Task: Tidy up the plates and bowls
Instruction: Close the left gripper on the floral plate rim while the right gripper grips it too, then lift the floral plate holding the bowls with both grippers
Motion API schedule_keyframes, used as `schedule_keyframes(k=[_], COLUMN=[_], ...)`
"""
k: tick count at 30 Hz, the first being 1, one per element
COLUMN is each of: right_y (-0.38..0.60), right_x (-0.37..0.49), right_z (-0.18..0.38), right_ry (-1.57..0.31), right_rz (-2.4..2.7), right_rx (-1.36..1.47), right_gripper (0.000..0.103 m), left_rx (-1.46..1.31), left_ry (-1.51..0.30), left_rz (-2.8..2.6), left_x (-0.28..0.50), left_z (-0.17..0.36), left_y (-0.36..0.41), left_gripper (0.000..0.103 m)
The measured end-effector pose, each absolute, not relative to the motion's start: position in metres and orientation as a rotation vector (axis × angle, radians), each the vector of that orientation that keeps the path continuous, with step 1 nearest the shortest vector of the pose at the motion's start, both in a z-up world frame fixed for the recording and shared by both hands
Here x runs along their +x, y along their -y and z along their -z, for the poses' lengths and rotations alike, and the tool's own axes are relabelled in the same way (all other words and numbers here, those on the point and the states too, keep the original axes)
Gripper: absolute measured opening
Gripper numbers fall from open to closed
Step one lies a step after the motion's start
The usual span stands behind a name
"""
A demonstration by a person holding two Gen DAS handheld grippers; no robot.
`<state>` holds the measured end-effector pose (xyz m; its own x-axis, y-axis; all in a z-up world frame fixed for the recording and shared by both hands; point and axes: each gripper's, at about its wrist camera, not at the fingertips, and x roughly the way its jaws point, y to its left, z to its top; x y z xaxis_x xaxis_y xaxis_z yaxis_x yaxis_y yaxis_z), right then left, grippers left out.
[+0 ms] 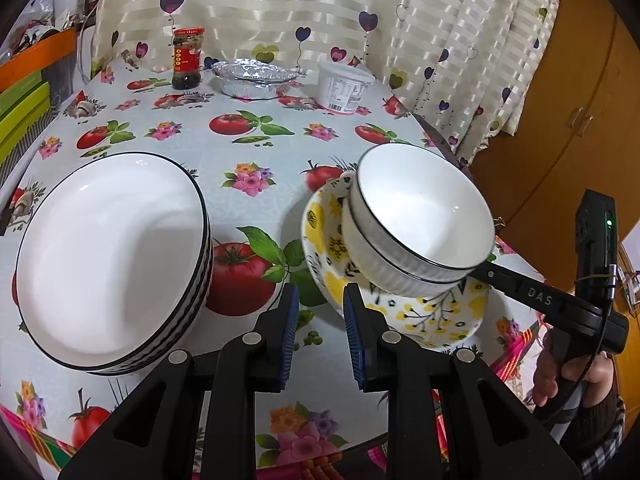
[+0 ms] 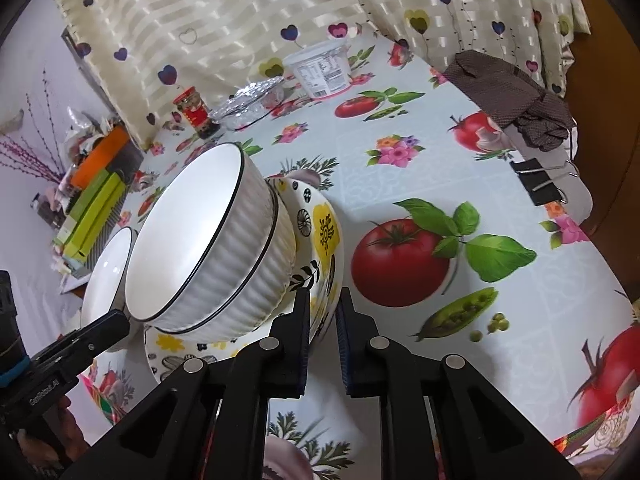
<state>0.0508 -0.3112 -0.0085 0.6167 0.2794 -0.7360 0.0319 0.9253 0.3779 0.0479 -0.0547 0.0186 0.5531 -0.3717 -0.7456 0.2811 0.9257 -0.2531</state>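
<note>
**Right claw pinching the yellow-flowered dish's rim**

Our right claw is nearly closed on the rim of the yellow-flowered dish. Two nested ribbed white bowls lean inside it. We judge it best to lift slowly and level so they do not slide. Our left claw, just in front of the dish, is narrowly parted and empty. "DAS" and "GenRobot.AI" mark the claws.

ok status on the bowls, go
right gripper shut on floral plate rim. left gripper slightly open, empty. white bowls tilted in plate. nothing blocking.
</note>
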Motion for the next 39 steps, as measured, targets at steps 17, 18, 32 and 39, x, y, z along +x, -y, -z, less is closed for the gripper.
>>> schedule_keyframes(k=[17, 18, 32, 39], right_y=[0.349, 0.349, 0.343, 0.331], right_x=[0.029, 0.029, 0.027, 0.025], right_z=[0.005, 0.005, 0.004, 0.003], right_ry=[-0.869, -0.865, -0.838, -0.786], right_rz=[-0.052, -0.051, -0.059, -0.020], right_rx=[0.385, 0.375, 0.342, 0.244], right_gripper=[0.009, 0.009, 0.010, 0.010], left_rx=[-0.147, -0.154, -0.170, -0.178], left_ry=[-0.993, -1.000, -1.021, -0.999], left_rz=[0.526, 0.535, 0.537, 0.526], left_x=[0.063, 0.064, 0.084, 0.087], left_z=[0.000, 0.002, 0.015, 0.019], left_y=[0.084, 0.085, 0.092, 0.093], left_gripper=[0.024, 0.024, 0.024, 0.024])
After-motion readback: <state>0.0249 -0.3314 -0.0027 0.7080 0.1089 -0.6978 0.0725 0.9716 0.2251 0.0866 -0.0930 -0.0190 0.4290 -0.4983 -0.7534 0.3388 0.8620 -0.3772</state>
